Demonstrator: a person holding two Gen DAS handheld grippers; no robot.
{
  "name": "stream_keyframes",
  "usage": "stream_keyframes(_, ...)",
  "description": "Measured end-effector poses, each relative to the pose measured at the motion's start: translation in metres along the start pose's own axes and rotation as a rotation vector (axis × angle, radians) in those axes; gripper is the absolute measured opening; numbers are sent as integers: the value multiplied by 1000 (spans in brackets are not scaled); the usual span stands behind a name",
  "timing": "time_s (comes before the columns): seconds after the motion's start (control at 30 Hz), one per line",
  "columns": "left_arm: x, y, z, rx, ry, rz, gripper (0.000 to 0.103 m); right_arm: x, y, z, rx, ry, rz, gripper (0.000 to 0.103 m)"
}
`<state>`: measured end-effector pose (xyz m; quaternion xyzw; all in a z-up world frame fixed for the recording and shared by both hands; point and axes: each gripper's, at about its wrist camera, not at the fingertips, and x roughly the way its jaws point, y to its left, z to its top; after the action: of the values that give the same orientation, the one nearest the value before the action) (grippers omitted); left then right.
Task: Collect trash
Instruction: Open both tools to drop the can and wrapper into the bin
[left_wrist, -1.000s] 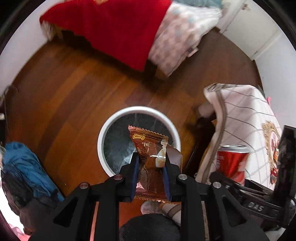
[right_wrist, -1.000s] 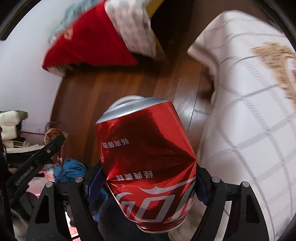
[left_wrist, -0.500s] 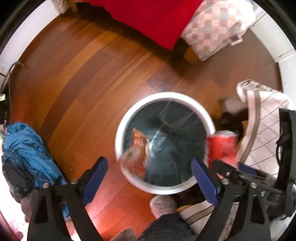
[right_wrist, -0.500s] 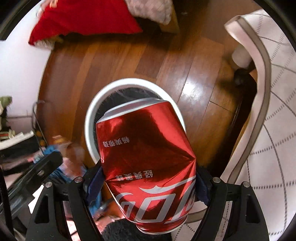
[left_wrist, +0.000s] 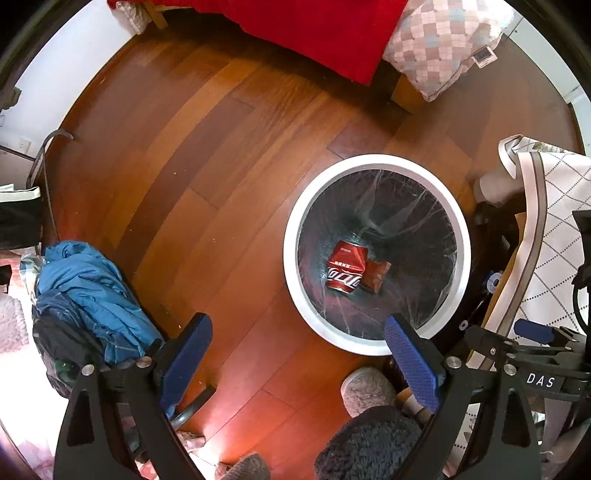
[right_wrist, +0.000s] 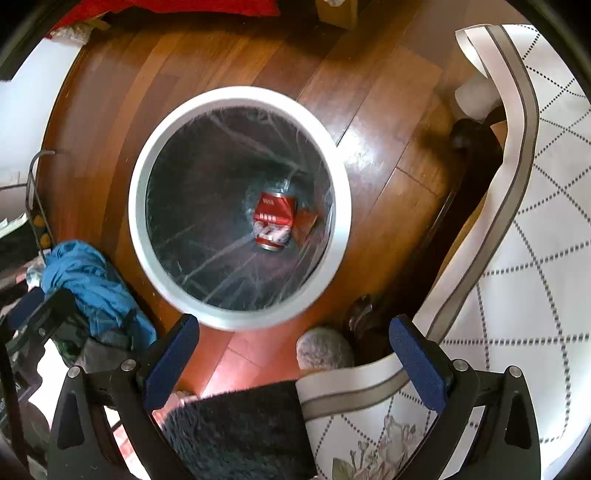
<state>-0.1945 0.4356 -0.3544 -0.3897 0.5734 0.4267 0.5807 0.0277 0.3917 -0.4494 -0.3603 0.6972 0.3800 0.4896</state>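
A round white trash bin (left_wrist: 291, 240) with a dark liner stands on the wooden floor; it also shows in the right wrist view (right_wrist: 136, 206). At its bottom lie a crushed red cola can (left_wrist: 345, 271) (right_wrist: 275, 221) and a brown snack wrapper (left_wrist: 375, 275) (right_wrist: 306, 225) beside it. My left gripper (left_wrist: 297, 350) is open and empty, held above the floor just left of the bin. My right gripper (right_wrist: 293, 347) is open and empty above the bin's near edge.
A table with a white checked cloth (right_wrist: 535, 221) stands to the right of the bin. A blue garment heap (left_wrist: 85, 288) (right_wrist: 92, 280) lies at left. A bed with a red blanket (left_wrist: 314, 29) and a checked pillow (left_wrist: 436, 40) is at the far side. A grey slipper (left_wrist: 365, 387) is near the bin.
My left gripper opened and dropped the wrapper into the bin. My right gripper then opened and the can fell in beside it. Both grippers now hang empty over the bin.
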Motion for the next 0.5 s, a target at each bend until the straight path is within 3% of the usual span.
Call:
stream_keyframes(0.23,-30,-4,-19,18,-66,-1,95,-21,-2,-29,-1,-47,23,103)
stream_keyframes(0.5,-78,-9,-46,37,-164,-10,95,-68,2,-61,-15,-167,54,103)
